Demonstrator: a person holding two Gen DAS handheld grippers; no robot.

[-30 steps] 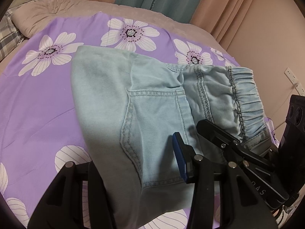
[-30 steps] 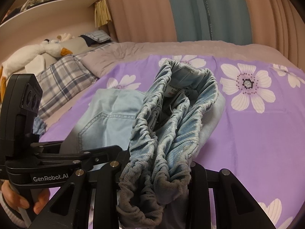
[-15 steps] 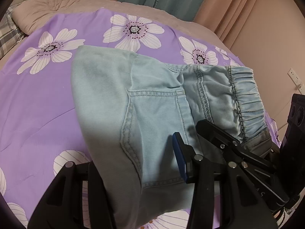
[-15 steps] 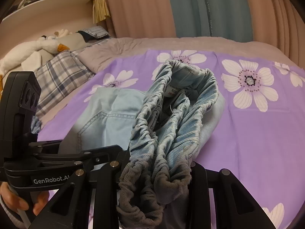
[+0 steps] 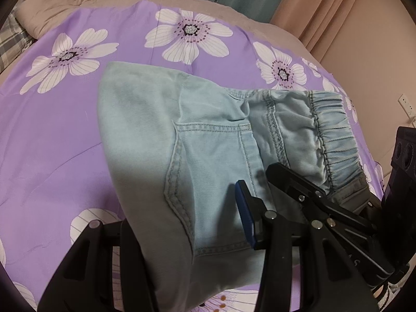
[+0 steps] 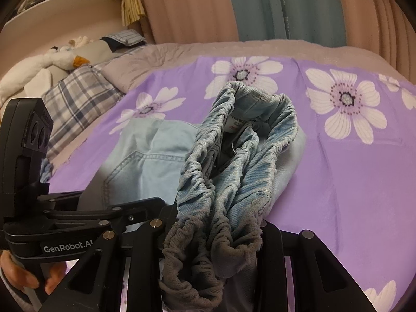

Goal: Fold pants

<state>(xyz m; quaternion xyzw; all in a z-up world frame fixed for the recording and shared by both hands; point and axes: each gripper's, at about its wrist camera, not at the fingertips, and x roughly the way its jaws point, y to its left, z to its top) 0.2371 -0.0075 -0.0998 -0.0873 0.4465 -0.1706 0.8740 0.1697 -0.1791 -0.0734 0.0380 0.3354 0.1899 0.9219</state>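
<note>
Light blue denim pants (image 5: 182, 140) lie folded on a purple flowered bedspread (image 5: 52, 135), back pocket up, elastic waistband (image 5: 335, 135) to the right. My left gripper (image 5: 187, 236) holds the near folded edge of the pants between its fingers. My right gripper (image 6: 212, 236) is shut on the bunched waistband (image 6: 234, 171), which rises in a loop in front of its camera. The right gripper also shows in the left wrist view (image 5: 319, 202), at the waistband end. The left gripper shows at the left of the right wrist view (image 6: 78, 218).
A plaid pillow (image 6: 78, 98) and a white stuffed toy (image 6: 46, 62) lie at the head of the bed. Pink and teal curtains (image 6: 260, 7) hang behind. A wall with a socket (image 5: 404, 104) stands on the right side.
Both grippers keep their hold. The view has shifted slightly over the bed, with the pants drawn a little further along the bedspread.
</note>
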